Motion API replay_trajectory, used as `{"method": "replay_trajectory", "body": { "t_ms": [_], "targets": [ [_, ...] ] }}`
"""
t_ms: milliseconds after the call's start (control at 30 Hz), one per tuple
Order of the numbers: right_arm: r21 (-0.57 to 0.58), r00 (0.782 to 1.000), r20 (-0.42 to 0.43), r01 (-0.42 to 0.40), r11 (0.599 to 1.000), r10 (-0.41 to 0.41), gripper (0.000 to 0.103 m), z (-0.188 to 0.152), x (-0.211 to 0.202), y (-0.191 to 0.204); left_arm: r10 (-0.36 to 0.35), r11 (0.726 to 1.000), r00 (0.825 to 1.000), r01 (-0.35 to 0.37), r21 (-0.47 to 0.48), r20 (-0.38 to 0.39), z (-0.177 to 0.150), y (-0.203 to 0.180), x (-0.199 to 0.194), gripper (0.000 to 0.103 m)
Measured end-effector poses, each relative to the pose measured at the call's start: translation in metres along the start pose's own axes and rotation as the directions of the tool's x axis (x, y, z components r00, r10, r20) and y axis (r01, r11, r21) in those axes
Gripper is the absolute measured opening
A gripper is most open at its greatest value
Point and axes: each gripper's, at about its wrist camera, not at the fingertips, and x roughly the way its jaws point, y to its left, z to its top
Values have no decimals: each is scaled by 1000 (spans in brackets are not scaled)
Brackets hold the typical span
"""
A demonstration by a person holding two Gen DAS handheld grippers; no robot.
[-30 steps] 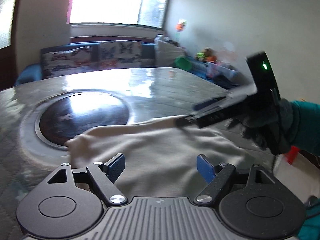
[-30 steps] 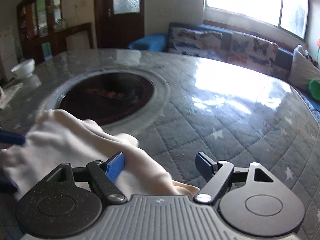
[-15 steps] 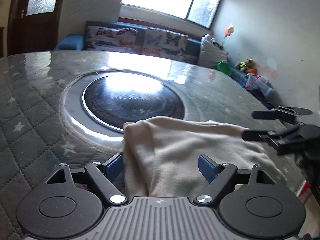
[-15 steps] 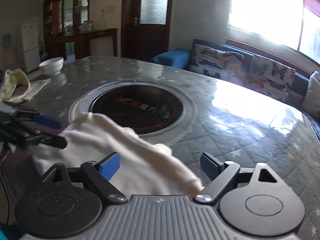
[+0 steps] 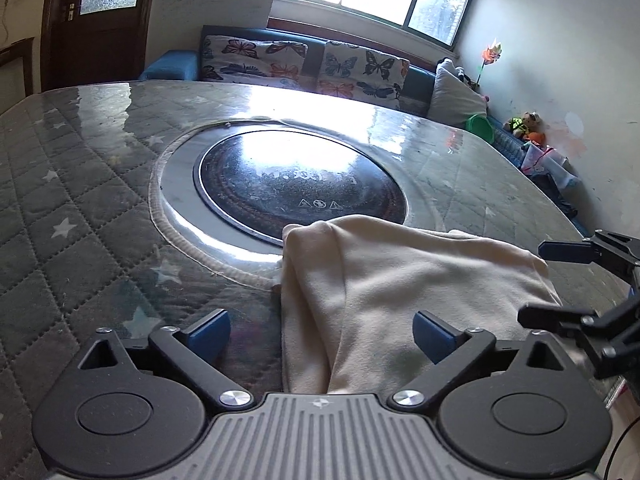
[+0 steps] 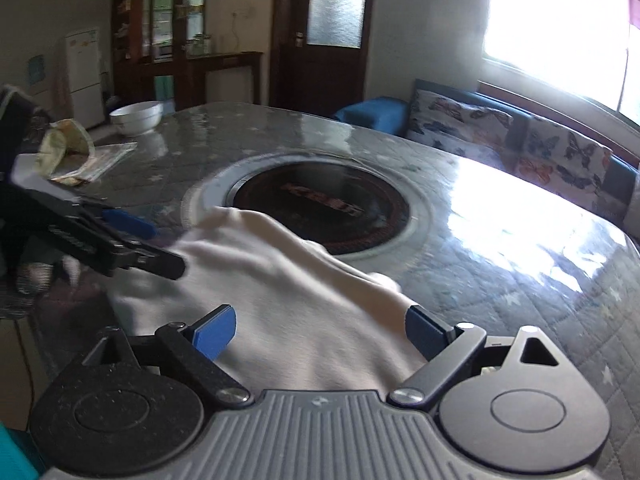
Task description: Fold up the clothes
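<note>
Cloth (image 5: 400,292) lies by burner (image 5: 300,188), bowl (image 6: 137,117) far; both tongs just released.

Table (image 5: 80,200) bare beyond the cream garment (image 5: 400,280); bowl (image 6: 137,117) far off.

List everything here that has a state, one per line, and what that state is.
Left gripper: open, jaws just widened, nothing pinched.
Right gripper: open, jaws just widened, above the cloth.
Cream garment: released, lying rumpled on the table.
Door: closed.
White bowl: upright.
</note>
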Motion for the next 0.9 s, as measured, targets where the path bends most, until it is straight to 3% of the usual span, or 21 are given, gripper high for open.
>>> {"method": "replay_trajectory", "body": {
  "t_ms": [367,500,633,767,900],
  "targets": [
    [-183,990,-17,-141,973,140,91,9,9,65,73,994,996,-69,-83,47,16,26,-19,103],
    [-251,983,-41,-186,950,182,82,13,16,86,79,987,996,-72,-141,45,21,37,-23,103],
    [-317,974,-69,-226,921,215,72,15,23,107,72,984,997,-65,-164,38,21,42,-22,103],
    [-382,973,-79,-228,896,215,70,14,30,126,38,979,999,-31,-203,30,22,46,-22,103],
    [-397,976,-92,-218,892,197,60,12,42,137,-2,969,1000,6,-246,14,21,46,-20,103]
  ]
}}
